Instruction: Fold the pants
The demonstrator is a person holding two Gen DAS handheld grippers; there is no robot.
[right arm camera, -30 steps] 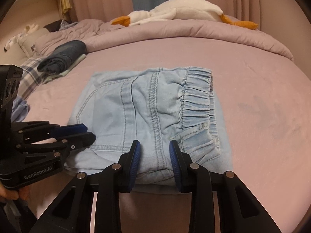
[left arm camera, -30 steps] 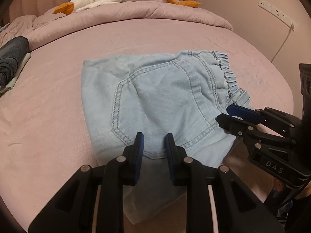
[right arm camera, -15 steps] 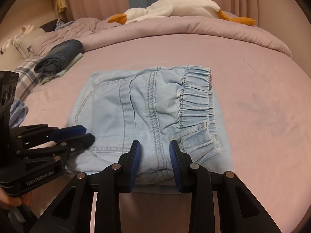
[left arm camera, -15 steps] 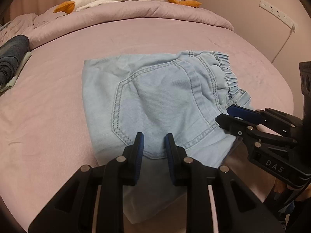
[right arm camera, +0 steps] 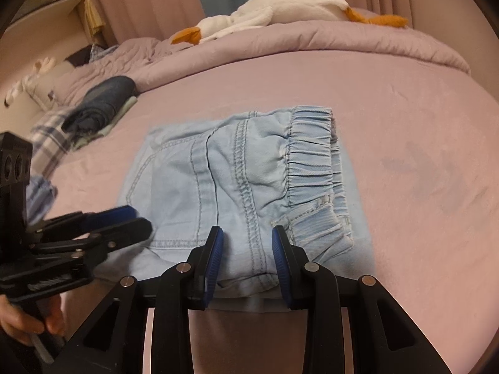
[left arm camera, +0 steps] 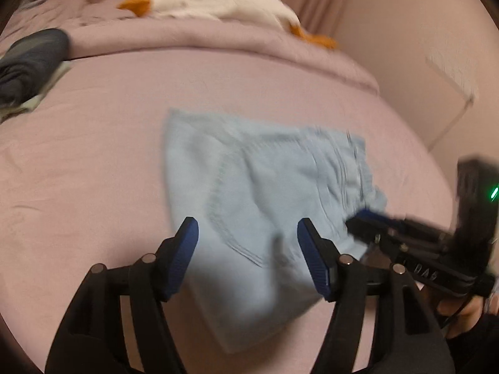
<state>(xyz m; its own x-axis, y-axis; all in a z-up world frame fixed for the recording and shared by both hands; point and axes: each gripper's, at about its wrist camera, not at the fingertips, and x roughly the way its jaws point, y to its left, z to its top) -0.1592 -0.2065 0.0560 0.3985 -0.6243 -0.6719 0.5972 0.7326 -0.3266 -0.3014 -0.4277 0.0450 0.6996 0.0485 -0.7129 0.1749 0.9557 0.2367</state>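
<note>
Pink sheeting is covering the wide bed (right arm camera: 405,99) in front of me, with a bunched quilt of the same pink running along its far edge. A long white plush goose with orange beak and feet (right arm camera: 274,9) is lying on that quilt. The folded light-blue denim pants with an elastic waistband (right arm camera: 237,180) are lying flat on the middle of the bed, near its front edge. A small stack of dark folded clothes (right arm camera: 103,106) is sitting well apart from them, toward the far left. My right tool (right arm camera: 246,258) is pinching the near fold of the pants by the thick seam, its blue pads standing narrow. My left tool (left arm camera: 246,258) is gripping nothing; its jaws have just been opening and are standing wide above the pants' near left edge.
</note>
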